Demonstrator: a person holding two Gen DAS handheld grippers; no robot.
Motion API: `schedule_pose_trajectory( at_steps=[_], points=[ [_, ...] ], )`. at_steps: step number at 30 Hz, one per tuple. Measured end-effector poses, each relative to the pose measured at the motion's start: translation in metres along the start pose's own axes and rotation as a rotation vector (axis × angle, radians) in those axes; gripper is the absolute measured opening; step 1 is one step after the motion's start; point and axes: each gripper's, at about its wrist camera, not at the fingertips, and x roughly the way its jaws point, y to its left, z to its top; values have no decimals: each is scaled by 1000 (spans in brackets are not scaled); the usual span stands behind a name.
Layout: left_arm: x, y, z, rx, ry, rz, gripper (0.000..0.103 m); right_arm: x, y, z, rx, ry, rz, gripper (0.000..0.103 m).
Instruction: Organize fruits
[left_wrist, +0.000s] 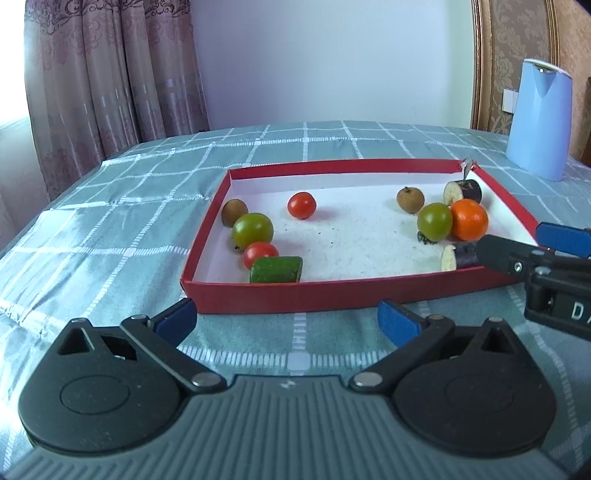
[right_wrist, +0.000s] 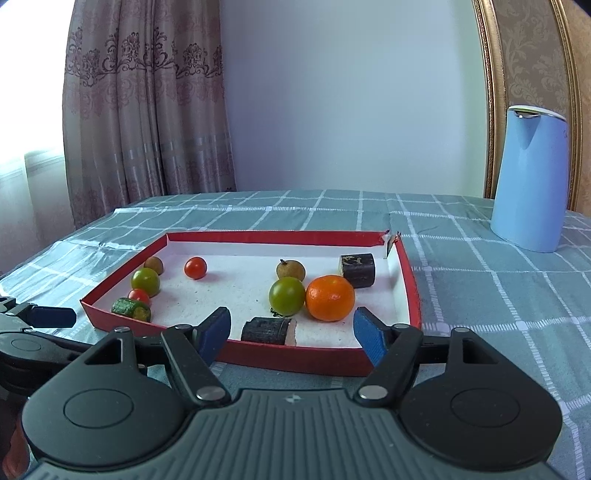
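A red tray (left_wrist: 332, 293) (right_wrist: 295, 356) with a white floor lies on the checked cloth. In it lie an orange (left_wrist: 469, 219) (right_wrist: 330, 297), two green tomatoes (left_wrist: 253, 230) (left_wrist: 434, 221), two red tomatoes (left_wrist: 301, 205) (left_wrist: 259, 254), two brown longans (left_wrist: 233, 212) (left_wrist: 410, 199), a cucumber piece (left_wrist: 276, 270) (right_wrist: 131, 308) and two eggplant pieces (left_wrist: 461, 255) (left_wrist: 463, 191). My left gripper (left_wrist: 286, 321) is open and empty before the tray's near wall. My right gripper (right_wrist: 291, 332) is open and empty, its fingertips at the near wall astride an eggplant piece (right_wrist: 267, 329).
A light blue kettle (left_wrist: 539, 120) (right_wrist: 530, 179) stands on the cloth at the far right. Curtains hang at the left behind the table. The table's left edge drops off near the curtains. The right gripper shows in the left wrist view (left_wrist: 517, 247).
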Motion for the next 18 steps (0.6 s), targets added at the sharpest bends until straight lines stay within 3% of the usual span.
schedule_pose_trajectory(
  at_steps=[18],
  points=[
    [10,4,-6,-9,33,-24,103,-3,4,-4,-3,-4,-12,73]
  ],
)
